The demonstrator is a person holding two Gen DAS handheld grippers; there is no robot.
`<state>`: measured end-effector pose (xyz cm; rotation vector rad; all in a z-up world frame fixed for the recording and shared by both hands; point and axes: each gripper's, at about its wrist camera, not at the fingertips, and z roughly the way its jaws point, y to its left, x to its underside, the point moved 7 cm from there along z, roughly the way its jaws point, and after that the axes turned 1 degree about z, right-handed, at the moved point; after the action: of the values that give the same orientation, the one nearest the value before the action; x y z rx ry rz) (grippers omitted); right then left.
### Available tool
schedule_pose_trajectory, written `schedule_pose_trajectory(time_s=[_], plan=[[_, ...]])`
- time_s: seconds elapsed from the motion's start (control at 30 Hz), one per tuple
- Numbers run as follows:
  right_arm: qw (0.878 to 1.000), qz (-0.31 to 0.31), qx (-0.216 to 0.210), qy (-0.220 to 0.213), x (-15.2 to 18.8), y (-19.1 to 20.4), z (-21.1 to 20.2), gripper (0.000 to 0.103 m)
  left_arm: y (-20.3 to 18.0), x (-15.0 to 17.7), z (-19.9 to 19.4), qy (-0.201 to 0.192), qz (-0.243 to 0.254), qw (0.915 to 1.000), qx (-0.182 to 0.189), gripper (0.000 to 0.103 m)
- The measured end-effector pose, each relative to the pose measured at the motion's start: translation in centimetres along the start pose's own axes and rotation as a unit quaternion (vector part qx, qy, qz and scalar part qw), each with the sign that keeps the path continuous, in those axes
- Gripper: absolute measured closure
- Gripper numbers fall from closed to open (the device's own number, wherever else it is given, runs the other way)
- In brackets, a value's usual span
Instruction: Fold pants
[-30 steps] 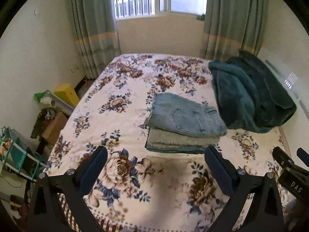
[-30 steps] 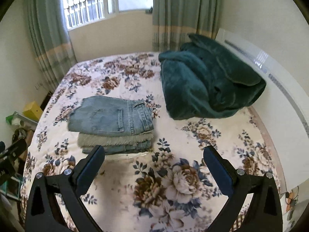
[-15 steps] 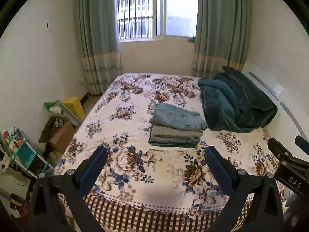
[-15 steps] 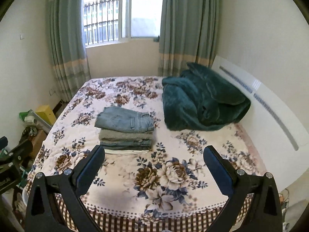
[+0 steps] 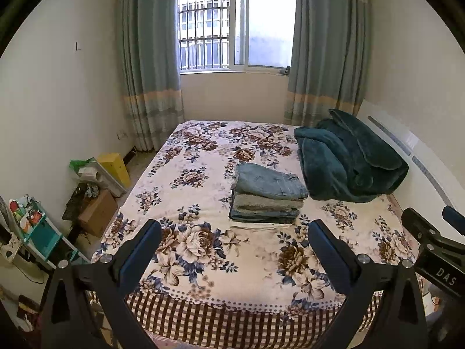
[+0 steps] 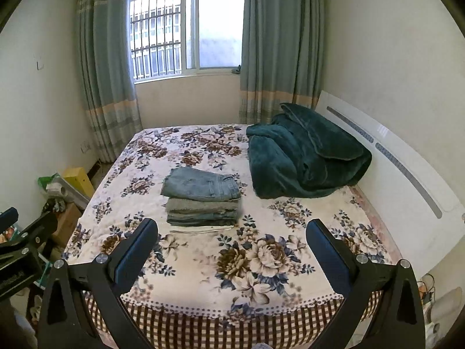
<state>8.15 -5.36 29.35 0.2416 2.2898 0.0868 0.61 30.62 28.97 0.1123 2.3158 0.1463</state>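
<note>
A stack of folded pants [image 5: 267, 196] lies on the floral bed [image 5: 203, 250], light blue jeans on top, with a grey pair, a darker blue pair and a white piece under them. The stack also shows in the right wrist view [image 6: 202, 200]. My left gripper [image 5: 234, 247] is open and empty, held back near the foot of the bed. My right gripper [image 6: 231, 247] is open and empty too, likewise well short of the stack. The right gripper's body shows at the left view's right edge [image 5: 433, 250].
A dark green blanket [image 5: 348, 160] is heaped on the bed to the right of the stack, against a white headboard [image 6: 407, 180]. Boxes, a yellow case [image 5: 114, 167] and a teal shelf [image 5: 37, 232] crowd the floor on the left. A curtained window is behind.
Both grippers have pulled back and up from the stack, so the whole bed and its foot edge now show. The stack has not moved.
</note>
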Motion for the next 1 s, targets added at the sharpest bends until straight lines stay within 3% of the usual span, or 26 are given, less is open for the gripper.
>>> schedule_pose_trajectory(time_s=[1.0], plan=[[1.0,-0.006,-0.022,0.02,-0.1,1.2,1.8,0.0,0.3,0.5,-0.6,0.001,0.005,0.9999,-0.015,0.0]])
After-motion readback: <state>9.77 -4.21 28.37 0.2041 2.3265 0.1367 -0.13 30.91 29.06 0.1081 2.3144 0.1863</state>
